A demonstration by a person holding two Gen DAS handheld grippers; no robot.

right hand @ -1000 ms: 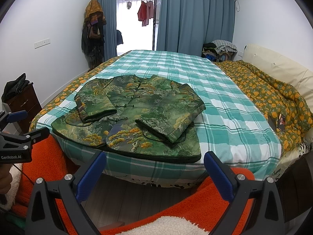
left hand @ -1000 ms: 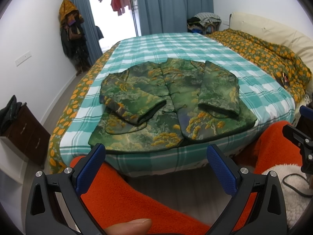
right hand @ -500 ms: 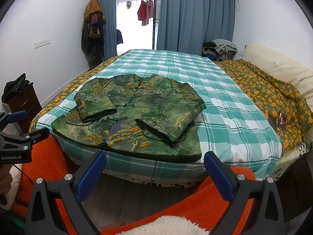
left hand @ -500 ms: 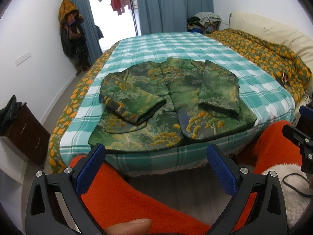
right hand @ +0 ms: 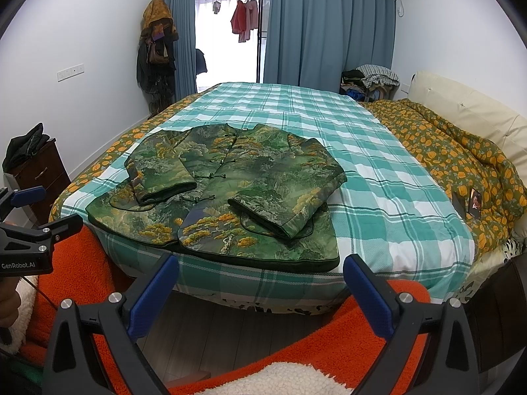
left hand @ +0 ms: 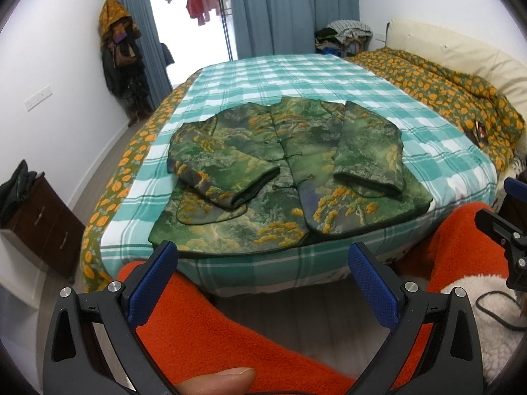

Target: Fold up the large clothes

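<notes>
**Nothing moves: jacket waits, sleeves in**

The bed [right hand: 378, 177] with its teal checked cover fills both views, exactly as it did a second ago. On its near edge lies the green patterned jacket [left hand: 296, 171], front up, both sleeves already crossed inward (the hem nearly at the mattress edge). No change means, I judge, a pause before the body fold. The left gripper [left hand: 263, 276] and right gripper [right hand: 262, 279] hang short of the bed, jaws spread wide, holding nothing.
</notes>
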